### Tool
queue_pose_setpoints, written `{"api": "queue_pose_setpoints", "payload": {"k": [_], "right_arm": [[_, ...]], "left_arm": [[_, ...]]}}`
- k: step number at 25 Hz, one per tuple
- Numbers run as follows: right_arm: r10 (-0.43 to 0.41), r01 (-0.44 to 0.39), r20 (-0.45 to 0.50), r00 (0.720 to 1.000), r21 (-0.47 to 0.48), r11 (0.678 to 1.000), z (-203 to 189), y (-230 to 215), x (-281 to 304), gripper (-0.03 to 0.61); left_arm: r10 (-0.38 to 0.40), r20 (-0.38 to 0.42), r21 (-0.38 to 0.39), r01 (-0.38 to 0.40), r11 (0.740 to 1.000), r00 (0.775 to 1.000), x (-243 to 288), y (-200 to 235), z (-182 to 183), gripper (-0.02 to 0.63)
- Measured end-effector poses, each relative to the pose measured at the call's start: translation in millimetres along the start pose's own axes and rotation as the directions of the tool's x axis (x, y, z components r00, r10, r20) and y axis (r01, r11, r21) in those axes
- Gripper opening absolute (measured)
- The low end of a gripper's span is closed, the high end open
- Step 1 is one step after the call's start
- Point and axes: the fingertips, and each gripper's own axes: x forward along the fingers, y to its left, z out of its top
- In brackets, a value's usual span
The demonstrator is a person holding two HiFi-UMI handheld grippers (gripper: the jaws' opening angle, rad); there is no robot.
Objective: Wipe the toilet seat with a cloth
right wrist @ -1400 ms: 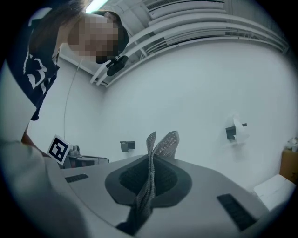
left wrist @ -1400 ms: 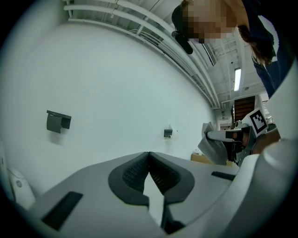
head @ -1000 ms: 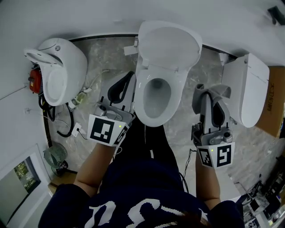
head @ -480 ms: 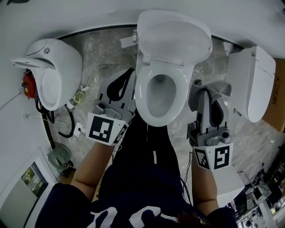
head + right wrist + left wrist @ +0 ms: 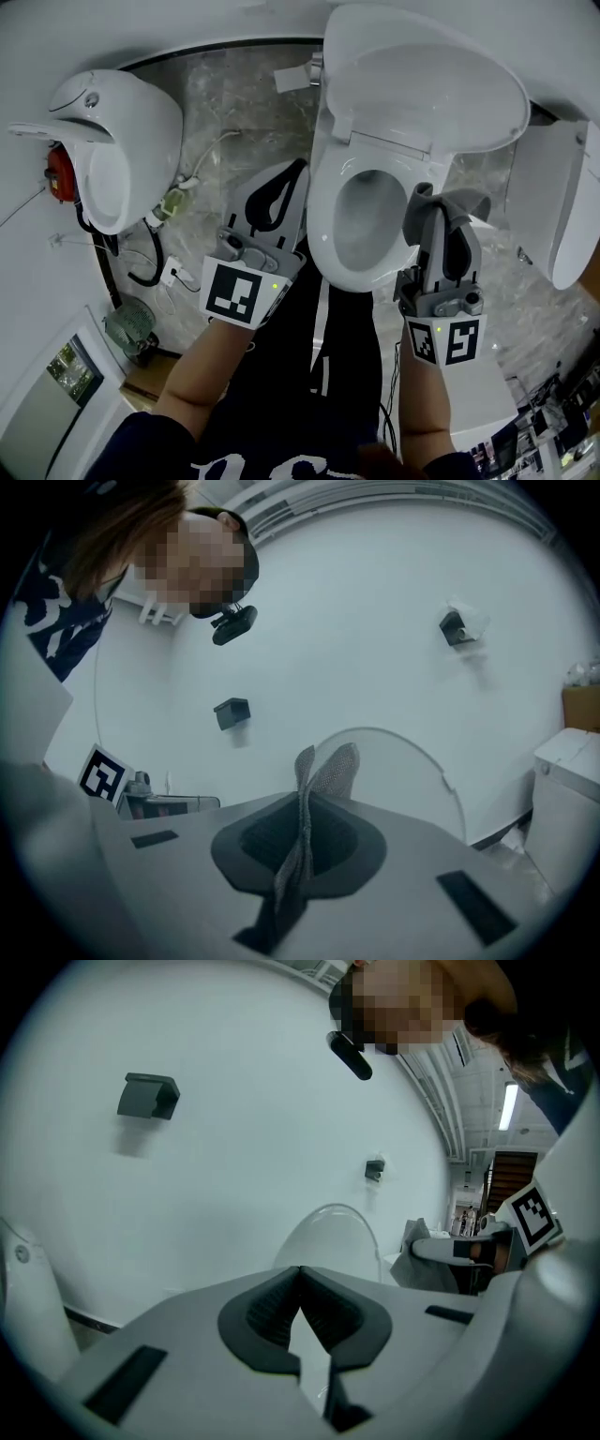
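Note:
A white toilet stands in the middle of the head view with its lid [image 5: 427, 80] raised and its seat [image 5: 328, 211] down around the bowl. My right gripper [image 5: 439, 200] hovers over the seat's right side, shut on a grey cloth [image 5: 466, 202] that sticks up between the jaws [image 5: 323, 775]. My left gripper [image 5: 292, 178] sits just left of the seat, jaws shut with nothing in them [image 5: 300, 1274]. Both gripper views look toward the upright lid [image 5: 412, 766] and the white wall.
A second white toilet [image 5: 112, 141] with a red part and black cables stands at the left. Another white unit [image 5: 567, 202] stands at the right. The floor [image 5: 230, 103] is grey marble. A cable and small box [image 5: 173, 202] lie left of my left gripper.
The view has shifted, so the toilet now sits further right and larger. Both grippers have come closer to the seat, the right one now over its right rim with the cloth.

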Motion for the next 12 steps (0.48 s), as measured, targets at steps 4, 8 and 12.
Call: {"api": "queue_pose_setpoints", "payload": {"k": [4, 8, 12], "right_arm": [[0.01, -0.01, -0.011, 1.0, 0.02, 1.0, -53.6, -3.0, 22.7, 0.026], [0.052, -0.052, 0.002, 0.999, 0.029, 0.998, -106.2, -5.4, 45.7, 0.028], [0.057, -0.055, -0.04, 0.998, 0.054, 0.997, -175.1, -20.4, 73.4, 0.028]], "left_arm": [[0.037, -0.001, -0.042, -0.037, 0.998, 0.999, 13.6, 19.6, -37.2, 0.011], [0.026, -0.016, -0.059, -0.027, 0.998, 1.0, 19.8, 28.3, -74.7, 0.011], [0.018, -0.025, -0.079, -0.02, 0.997, 1.0, 26.5, 33.3, -108.0, 0.011]]}}
